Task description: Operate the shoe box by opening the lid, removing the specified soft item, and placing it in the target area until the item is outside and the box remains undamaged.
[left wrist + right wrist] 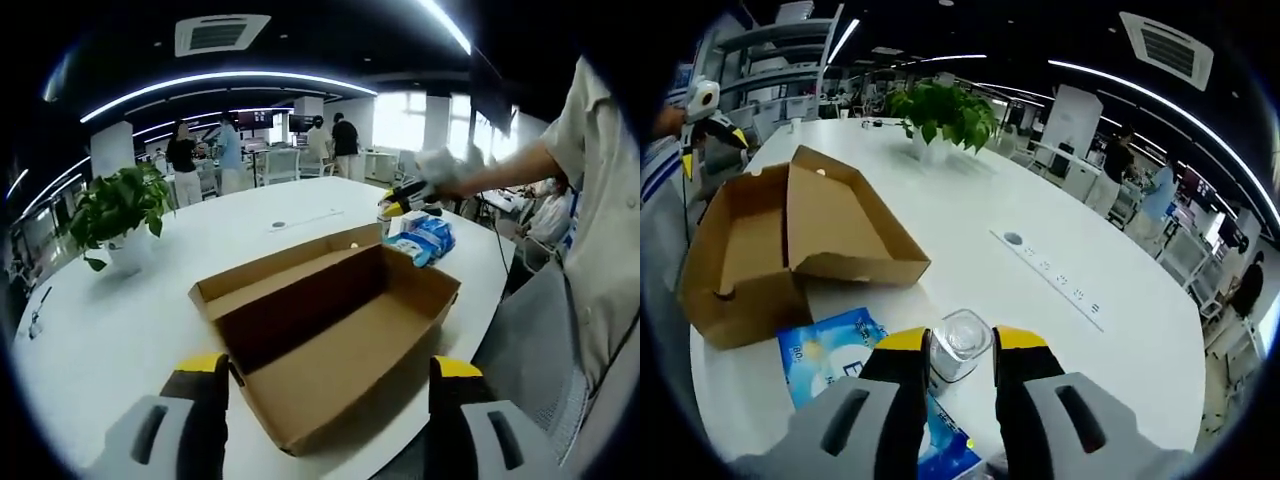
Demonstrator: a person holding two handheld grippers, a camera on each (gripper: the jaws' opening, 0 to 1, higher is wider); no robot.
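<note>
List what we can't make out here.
- Right gripper view: blue pack print, covered by the right claw and cut by the bottom edge.
- Right gripper view: clear item between the jaws; what it is and whether it is squeezed, unclear.
- Right gripper view: box floor, partly hidden by its own flap.
- Left gripper view: labels on the blue pack, too small.

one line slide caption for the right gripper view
Right gripper closed on a clear cup above a blue soft pack, beside the opened cardboard shoe box.
</note>
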